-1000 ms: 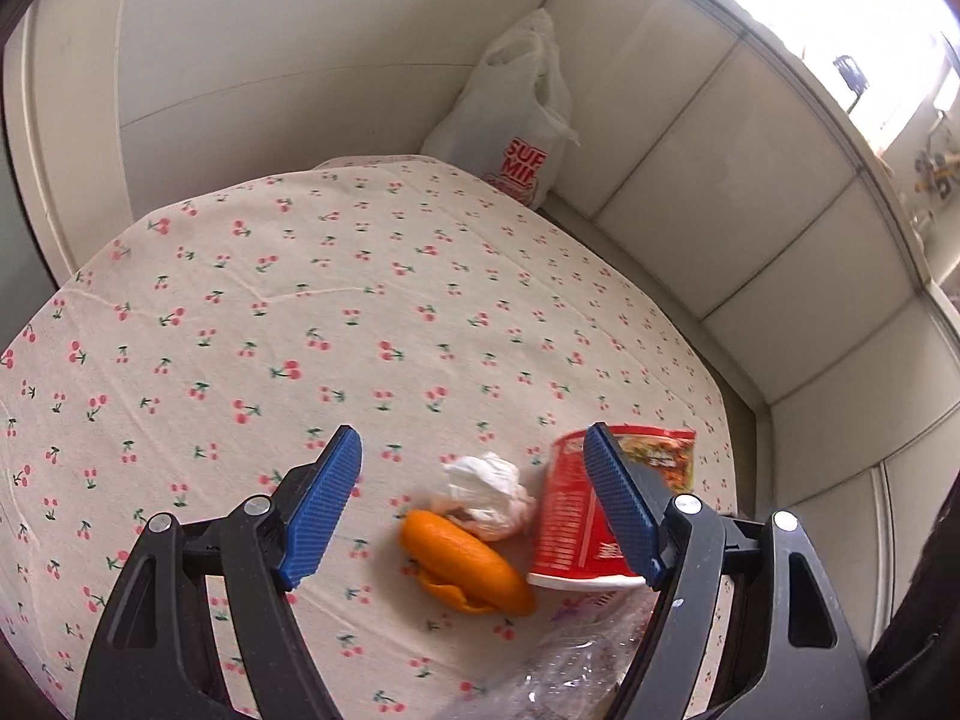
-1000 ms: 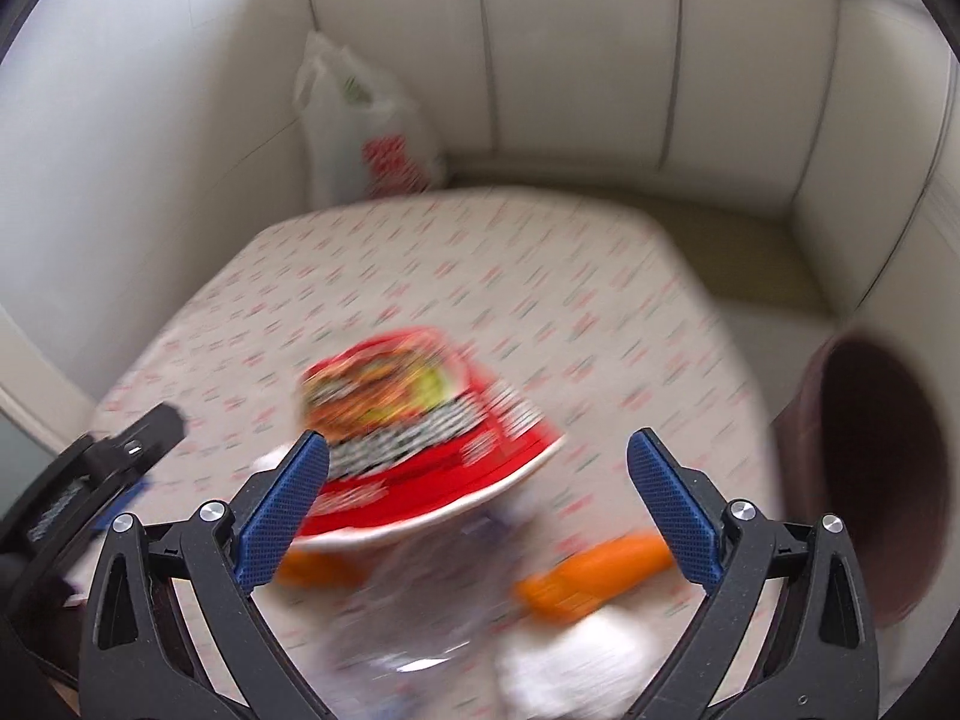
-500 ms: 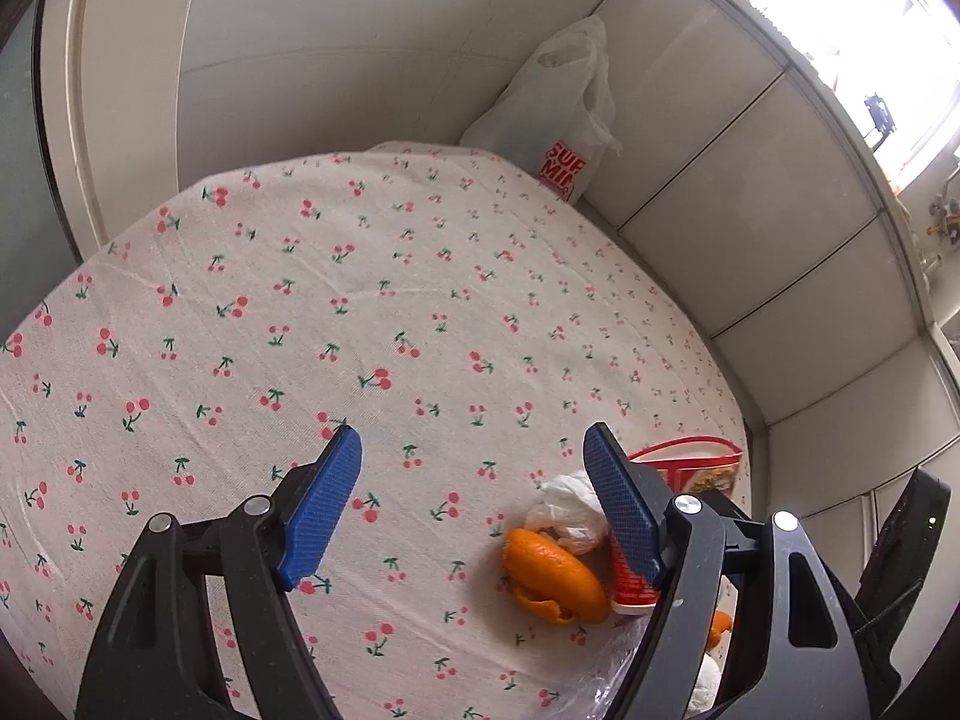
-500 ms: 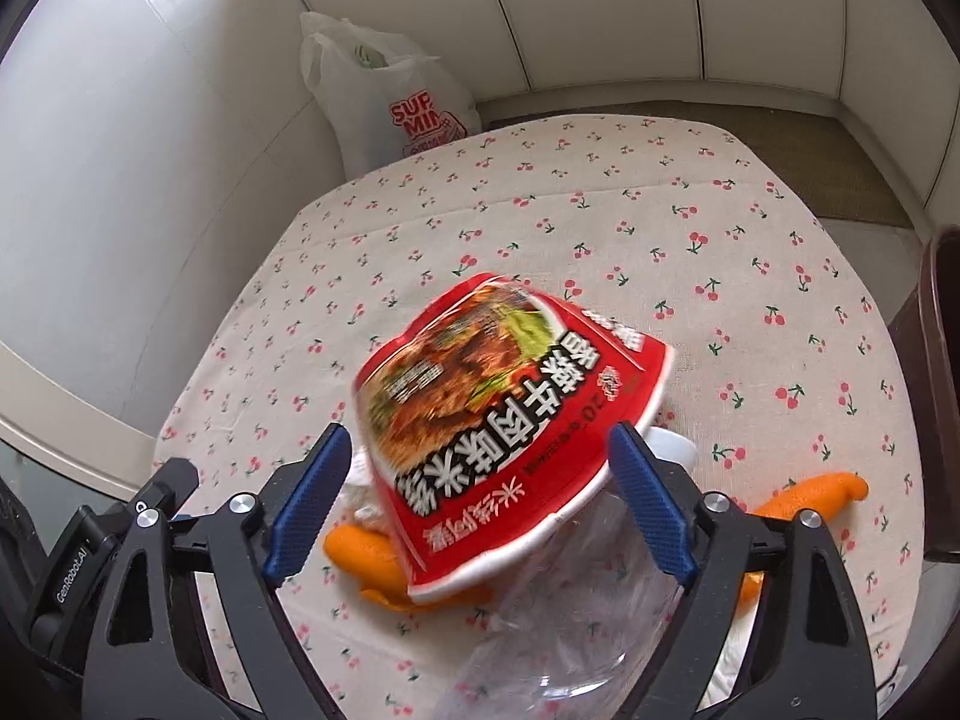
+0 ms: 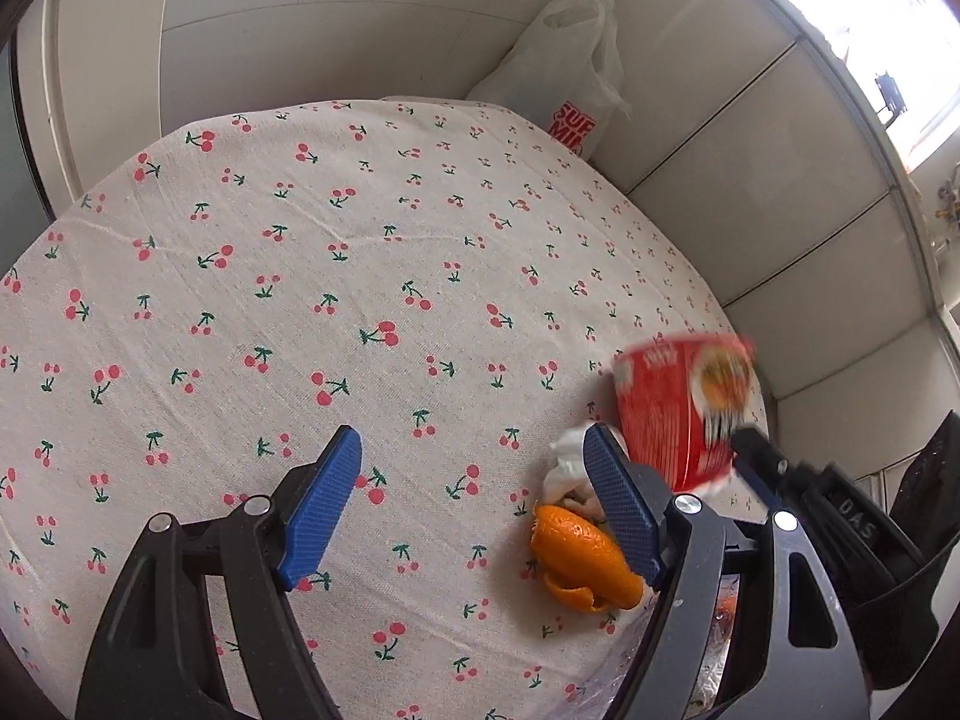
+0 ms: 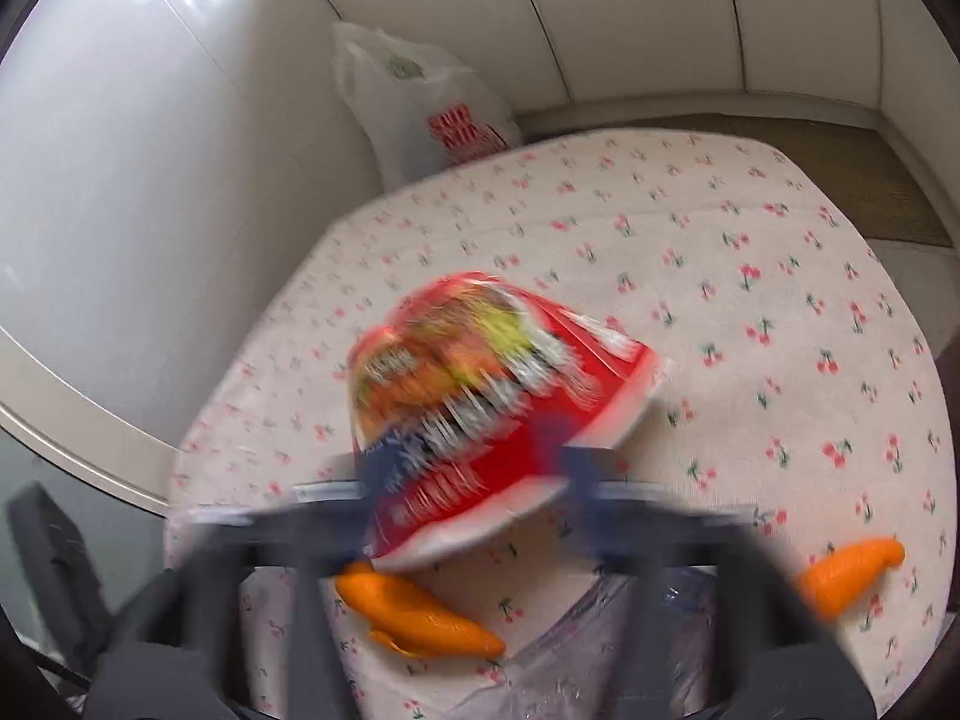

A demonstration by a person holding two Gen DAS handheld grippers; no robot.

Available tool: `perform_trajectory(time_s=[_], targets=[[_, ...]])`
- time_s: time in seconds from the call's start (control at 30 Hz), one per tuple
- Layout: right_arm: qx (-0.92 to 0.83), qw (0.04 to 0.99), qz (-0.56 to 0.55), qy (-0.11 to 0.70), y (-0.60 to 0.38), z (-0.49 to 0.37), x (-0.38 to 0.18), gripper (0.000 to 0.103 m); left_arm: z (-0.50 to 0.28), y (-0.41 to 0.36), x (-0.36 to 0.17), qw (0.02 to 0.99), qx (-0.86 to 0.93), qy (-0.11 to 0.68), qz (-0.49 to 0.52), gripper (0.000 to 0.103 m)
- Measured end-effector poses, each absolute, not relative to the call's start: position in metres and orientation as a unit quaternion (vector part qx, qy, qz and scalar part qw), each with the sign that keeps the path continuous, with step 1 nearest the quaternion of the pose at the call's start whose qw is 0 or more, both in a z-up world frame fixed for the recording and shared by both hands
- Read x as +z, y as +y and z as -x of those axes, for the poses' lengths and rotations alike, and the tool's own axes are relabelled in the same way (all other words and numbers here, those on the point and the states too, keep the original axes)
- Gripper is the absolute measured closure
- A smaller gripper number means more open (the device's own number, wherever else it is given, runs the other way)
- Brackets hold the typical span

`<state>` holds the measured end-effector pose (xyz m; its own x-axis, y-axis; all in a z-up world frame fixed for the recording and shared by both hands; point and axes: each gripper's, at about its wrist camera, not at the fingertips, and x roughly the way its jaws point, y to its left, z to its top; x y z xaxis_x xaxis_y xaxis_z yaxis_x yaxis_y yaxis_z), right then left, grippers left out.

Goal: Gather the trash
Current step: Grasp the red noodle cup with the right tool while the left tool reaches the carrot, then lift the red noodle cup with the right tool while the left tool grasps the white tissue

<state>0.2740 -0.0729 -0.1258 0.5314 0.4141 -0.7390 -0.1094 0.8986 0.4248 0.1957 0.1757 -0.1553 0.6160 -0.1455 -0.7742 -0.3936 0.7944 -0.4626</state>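
Gripping the red noodle cup (image 6: 498, 414) at table centre, the right gripper (image 6: 474, 480) has its jaws clamped across the cup's body. The left gripper (image 5: 474, 504) hangs open, empty, with orange peel (image 5: 585, 564) at its 4 o'clock. Next move, as judged: carry the cup to a trash receptacle.

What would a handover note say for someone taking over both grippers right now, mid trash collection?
Right gripper: shut on the red noodle cup; frame is blurred.
Left gripper: open, holds nothing, over the cherry tablecloth.
On the cloth: orange peel beside the left gripper's right finger, crumpled tissue behind it, a second peel near the right edge, clear plastic at the near edge.
White plastic bag stands behind the table's far corner.
Done: cup gripped. Left: bin the cup, then peels, tissue, plastic.
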Motion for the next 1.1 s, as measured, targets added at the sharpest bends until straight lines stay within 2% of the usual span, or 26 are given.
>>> perform_trajectory(time_s=[0.27,0.33,0.37,0.4,0.47,0.57,0.77,0.83,0.87,0.97,1.1], targets=[[0.175,0.839,-0.191,0.478,-0.082,-0.276,-0.126,0.103,-0.197,0.174,-0.150,0.844,0.060,0.433,0.309,0.028],[0.179,0.837,-0.179,0.485,-0.076,-0.273,-0.123,0.097,-0.197,0.178,-0.149,0.842,0.063,0.435,0.314,0.028],[0.177,0.835,-0.178,0.490,-0.075,-0.272,-0.122,0.083,-0.196,0.180,-0.149,0.841,0.064,0.434,0.317,0.028],[0.178,0.830,-0.185,0.495,-0.075,-0.271,-0.122,0.054,-0.197,0.183,-0.149,0.840,0.064,0.434,0.319,0.028],[0.167,0.825,-0.207,0.499,-0.077,-0.271,-0.124,0.025,-0.196,0.187,-0.150,0.839,0.066,0.434,0.323,0.028],[0.163,0.802,-0.249,0.518,-0.080,-0.275,-0.137,0.025,-0.196,0.190,-0.157,0.831,0.065,0.442,0.332,0.028],[0.125,0.840,-0.239,0.470,-0.095,-0.265,-0.119,0.025,-0.199,0.196,-0.164,0.824,0.064,0.443,0.347,0.028],[0.116,0.865,-0.173,0.456,-0.089,-0.267,-0.104,0.017,-0.202,0.197,-0.165,0.821,0.060,0.444,0.353,0.028],[0.112,0.876,-0.142,0.447,-0.086,-0.267,-0.098,0.008,-0.202,0.198,-0.165,0.821,0.060,0.444,0.355,0.028],[0.112,0.893,-0.038,0.433,-0.071,-0.274,-0.088,0.007,-0.202,0.203,-0.168,0.818,0.062,0.442,0.363,0.028],[0.154,0.863,0.097,0.471,-0.043,-0.310,-0.089,0.007,-0.202,0.215,-0.174,0.808,0.071,0.441,0.384,0.028]])
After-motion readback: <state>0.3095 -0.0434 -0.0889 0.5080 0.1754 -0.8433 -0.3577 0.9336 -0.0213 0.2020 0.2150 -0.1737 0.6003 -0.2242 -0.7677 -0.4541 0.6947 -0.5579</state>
